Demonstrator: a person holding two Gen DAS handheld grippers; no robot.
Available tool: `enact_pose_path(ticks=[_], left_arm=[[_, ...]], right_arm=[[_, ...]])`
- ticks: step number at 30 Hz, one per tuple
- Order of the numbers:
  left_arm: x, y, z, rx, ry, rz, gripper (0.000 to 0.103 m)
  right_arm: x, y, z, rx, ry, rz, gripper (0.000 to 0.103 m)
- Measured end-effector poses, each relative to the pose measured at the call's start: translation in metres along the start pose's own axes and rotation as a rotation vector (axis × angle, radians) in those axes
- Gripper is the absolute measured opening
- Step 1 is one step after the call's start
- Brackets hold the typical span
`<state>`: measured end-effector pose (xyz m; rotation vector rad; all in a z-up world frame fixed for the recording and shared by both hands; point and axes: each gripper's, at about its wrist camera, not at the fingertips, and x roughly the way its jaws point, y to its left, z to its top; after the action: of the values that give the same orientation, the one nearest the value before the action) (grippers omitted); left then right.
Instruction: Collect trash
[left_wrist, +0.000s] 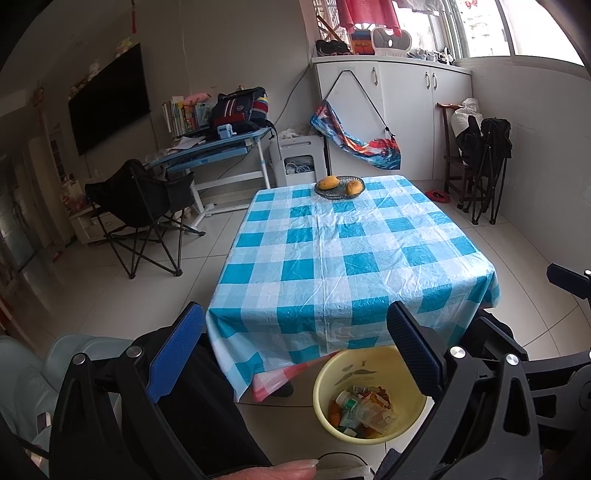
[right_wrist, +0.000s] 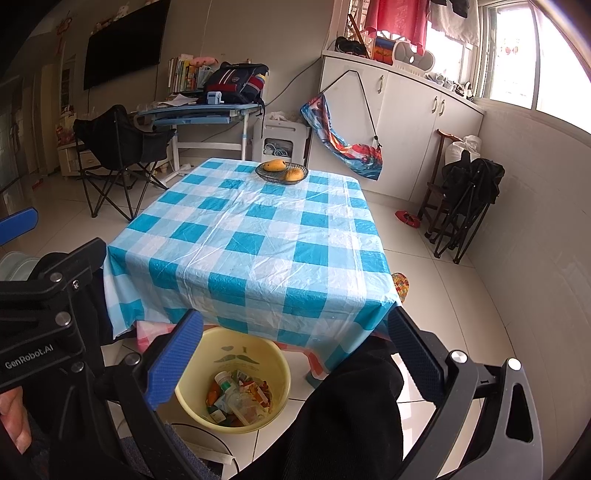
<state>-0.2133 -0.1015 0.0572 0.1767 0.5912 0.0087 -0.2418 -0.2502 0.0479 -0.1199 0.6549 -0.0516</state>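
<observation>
Both sets of jaws stand wide apart and grip nothing: the left gripper (left_wrist: 295, 354) and the right gripper (right_wrist: 295, 354) each show two blue-padded fingers spread to either side of their view, with empty air between. Held low in front of the table (left_wrist: 354, 236), which wears a blue-and-white checked cloth draped over its near edge. On the floor just below that near edge sits a pale yellow basin (left_wrist: 325, 402), seen also from the right wrist (right_wrist: 192, 398); the trash (left_wrist: 364, 411) lies heaped in its bottom, a jumble of wrappers, small cartons, a clear plastic bottle and orange scraps (right_wrist: 240, 400). Tabletop itself carries only a dark wire fruit bowl (left_wrist: 340, 186) at the far end, holding two yellow-orange fruits. Person's dark-clothed legs flank the basin, one knee (right_wrist: 354, 398) beside it. A fingertip (left_wrist: 291, 469) shows at the bottom edge of the left view. Beyond the table: folding camp chair (left_wrist: 144, 206), blue desk piled with books and a backpack, white cabinets under a bright window.
</observation>
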Motion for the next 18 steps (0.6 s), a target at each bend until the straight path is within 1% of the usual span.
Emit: enact_pose_path(ticks=[3, 5, 7, 9, 13, 16, 18], left_arm=[[0.000, 0.000, 0.000, -0.001, -0.002, 0.000, 0.096], [-0.004, 0.001, -0.001, -0.012, -0.035, -0.003, 0.096], [-0.009, -0.001, -0.002, -0.015, -0.067, 0.011, 0.096], [-0.009, -0.004, -0.002, 0.010, -0.070, 0.030, 0.096], [-0.009, -0.009, -0.003, 0.028, -0.065, 0.028, 0.096], [-0.005, -0.002, -0.003, 0.017, -0.046, -0.002, 0.096], [0.002, 0.005, -0.004, 0.002, -0.018, -0.023, 0.096]], right_arm=[[0.001, 0.001, -0.001, -0.002, 0.003, 0.000, 0.096], [0.002, 0.001, -0.002, -0.002, 0.007, 0.002, 0.096], [0.004, 0.001, -0.003, -0.002, 0.010, 0.003, 0.096], [0.005, 0.001, -0.002, -0.004, 0.015, 0.006, 0.096], [0.009, 0.003, -0.002, -0.016, 0.027, 0.010, 0.096], [0.019, 0.005, -0.002, -0.032, 0.039, 0.000, 0.096], [0.032, 0.006, 0.000, -0.040, 0.060, -0.009, 0.096]])
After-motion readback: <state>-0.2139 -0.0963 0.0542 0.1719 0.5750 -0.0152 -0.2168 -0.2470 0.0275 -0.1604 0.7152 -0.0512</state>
